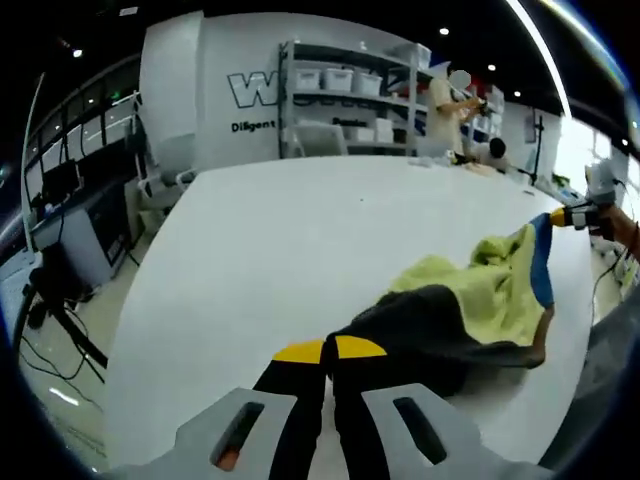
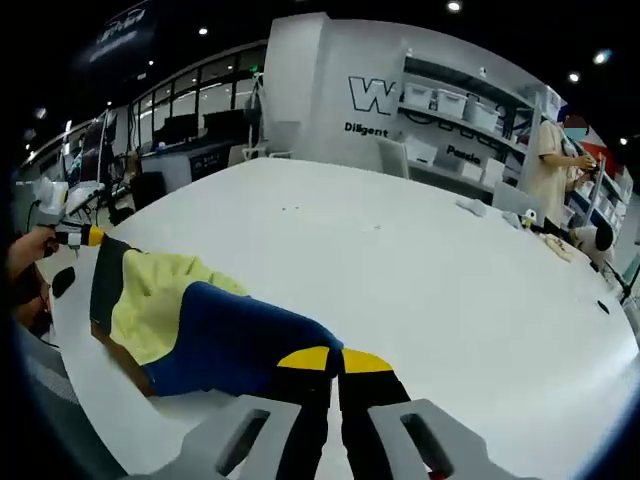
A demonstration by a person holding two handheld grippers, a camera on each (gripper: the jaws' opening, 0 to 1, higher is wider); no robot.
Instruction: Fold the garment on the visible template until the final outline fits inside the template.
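Note:
A garment [image 1: 480,290] in yellow-green, dark grey and blue lies stretched over the white table [image 1: 300,230]. In the left gripper view my left gripper [image 1: 330,350] is shut on the garment's dark end. At the far right of that view, my right gripper [image 1: 578,214] pinches the blue edge and holds it up. In the right gripper view the garment [image 2: 190,320] runs to the left, and my right gripper [image 2: 335,358] is shut on its blue part. My left gripper [image 2: 78,236] holds the dark corner at the far left of that view.
The white table [image 2: 420,260] spreads wide beyond the garment, with small items [image 2: 500,212] near its far edge. A person [image 1: 445,105] stands by shelves [image 1: 345,85] with bins at the back. Desks and monitors [image 1: 70,210] line the floor to the left.

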